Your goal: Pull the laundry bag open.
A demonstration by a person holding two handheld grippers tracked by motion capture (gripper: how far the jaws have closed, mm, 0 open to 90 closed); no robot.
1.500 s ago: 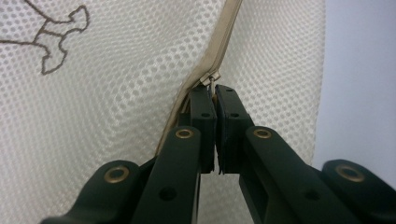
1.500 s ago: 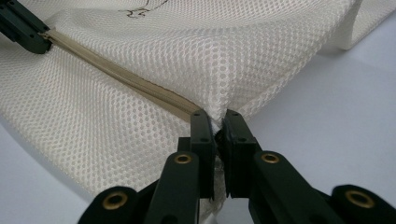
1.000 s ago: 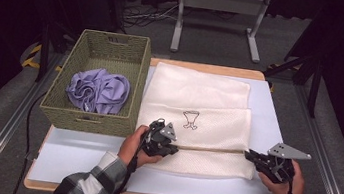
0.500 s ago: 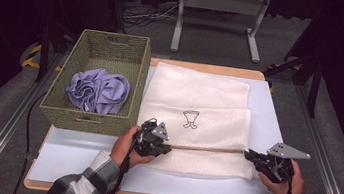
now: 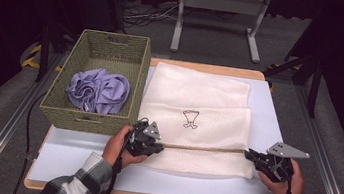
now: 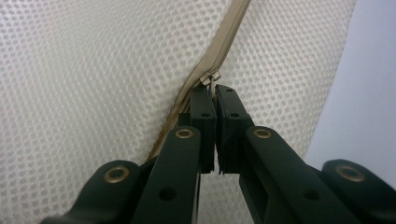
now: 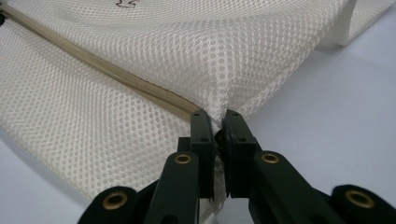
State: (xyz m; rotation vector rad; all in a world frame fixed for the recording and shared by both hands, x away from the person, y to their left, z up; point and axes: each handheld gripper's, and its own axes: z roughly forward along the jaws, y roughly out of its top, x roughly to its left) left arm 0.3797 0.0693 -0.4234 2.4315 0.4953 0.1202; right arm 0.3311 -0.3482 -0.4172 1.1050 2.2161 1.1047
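While both claws stay off-limits for guessing, we read them straight from the gripper views. Left gripper (image 6: 215, 93): jaws pressed together, clamped on the small metal zipper pull (image 6: 211, 80) of the mesh laundry bag (image 6: 93, 70); the tan zipper (image 6: 229, 32) runs off toward 1 o'clock from the pads. In the high view we see that left gripper (image 5: 157, 145) at the bag's left end, at about 7 o'clock on the table, hand around it, plaid sleeve behind.

Right gripper (image 7: 216, 123): jaws together, pinching the mesh fabric at the bag's corner, right where the zipper (image 7: 93, 63) ends; the zipper line heads off toward 10 o'clock. In the high view the right gripper (image 5: 252, 157) sits at the bag's right end, about 5 o'clock on the table, grey three-cornered plate on top.

Between the two claws the zipper (image 5: 203, 147) lies straight and level along the bag's near part. The mesh laundry bag (image 5: 198, 110) is cream, flat, spread over the table's middle, with a small dark printed mark (image 5: 189, 119) near its centre.

Outward: white table top (image 5: 278, 116) under the bag. At 9 to 10 o'clock a woven green basket (image 5: 57, 112) stands just beside the bag's left edge, with a crumpled lilac cloth (image 5: 98, 90) inside it.
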